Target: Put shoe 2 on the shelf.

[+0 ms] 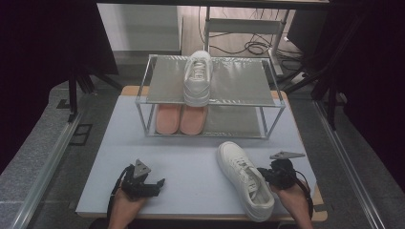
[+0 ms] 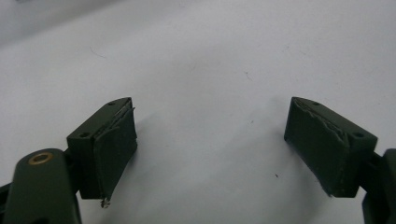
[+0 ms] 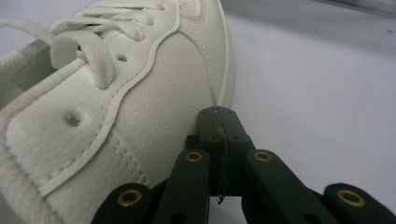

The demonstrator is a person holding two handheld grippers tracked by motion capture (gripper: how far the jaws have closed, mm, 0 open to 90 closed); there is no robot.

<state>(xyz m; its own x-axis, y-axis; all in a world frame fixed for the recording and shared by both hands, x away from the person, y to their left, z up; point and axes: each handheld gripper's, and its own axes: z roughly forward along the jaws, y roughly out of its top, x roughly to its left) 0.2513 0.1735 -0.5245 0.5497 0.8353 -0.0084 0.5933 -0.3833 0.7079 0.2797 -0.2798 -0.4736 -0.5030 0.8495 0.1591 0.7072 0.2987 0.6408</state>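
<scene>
Near front edge, right side: the loose white sneaker (image 1: 244,179) lies on the table (image 1: 186,167), heel towards the person, toe angled away and to the left towards the rack (image 1: 210,98).
Long axis: diagonal, from the near right corner up towards the rack's lower shelf.
Right gripper (image 1: 273,174): its jaws are clenched together with nothing between them, tips pressed against the sneaker's outer side wall (image 3: 154,126), just above the sole; it looks more like a nudge than a grasp.
Left gripper (image 1: 143,183): well apart to the left, jaws spread wide over bare table, grasping nothing.
Nearer hand: the right one, plainly.
Rack: the other white sneaker (image 1: 198,76) sits on the top shelf; a pink pair (image 1: 181,118) fills the left of the lower shelf.
Open room: bare table between the grippers and ahead to the rack; the top shelf is free either side of the white sneaker.
Edge risk: I judge the heel close to the table's front edge, so any push should go forward, not back.
</scene>
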